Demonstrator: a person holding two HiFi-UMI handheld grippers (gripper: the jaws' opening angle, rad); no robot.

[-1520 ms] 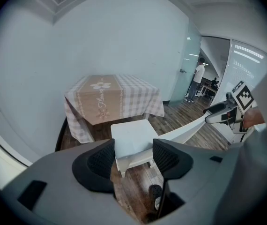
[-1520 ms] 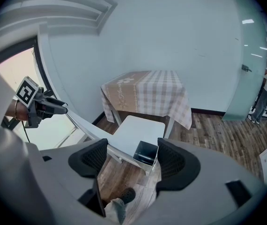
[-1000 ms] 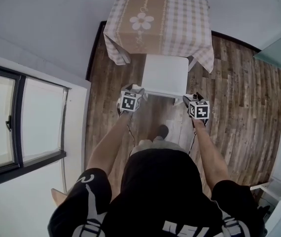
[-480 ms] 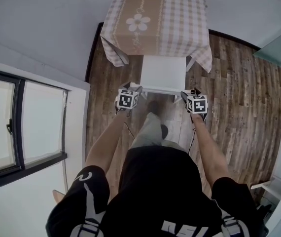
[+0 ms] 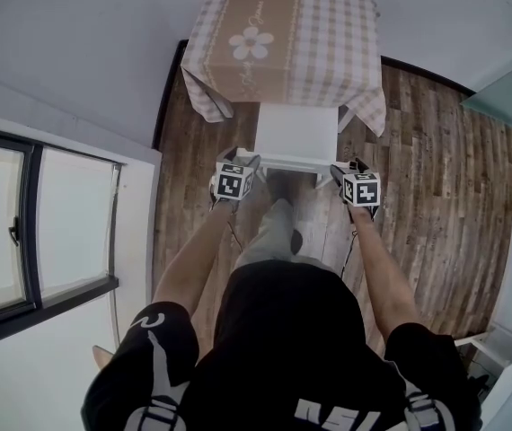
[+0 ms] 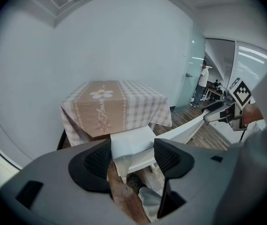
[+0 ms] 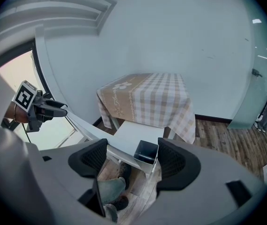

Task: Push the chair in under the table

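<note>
one chair (image 5: pixel 296 131) slid nearer one table (image 5: pixel 283 34); left gripper (image 5: pixel 245 162), right gripper (image 5: pixel 344 169) spread astride its back.

Gaping left claw (image 5: pixel 243 162), gaping right claw (image 5: pixel 345 171)

The wood floor (image 5: pixel 418 151) carries a cloth-covered table (image 5: pixel 283 34) by the far wall, with a white chair (image 5: pixel 296 131) just near of it.

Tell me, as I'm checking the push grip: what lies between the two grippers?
The head view shows the white chair's back rail spanning from the left gripper to the right gripper, with the person's leg just behind it.
</note>
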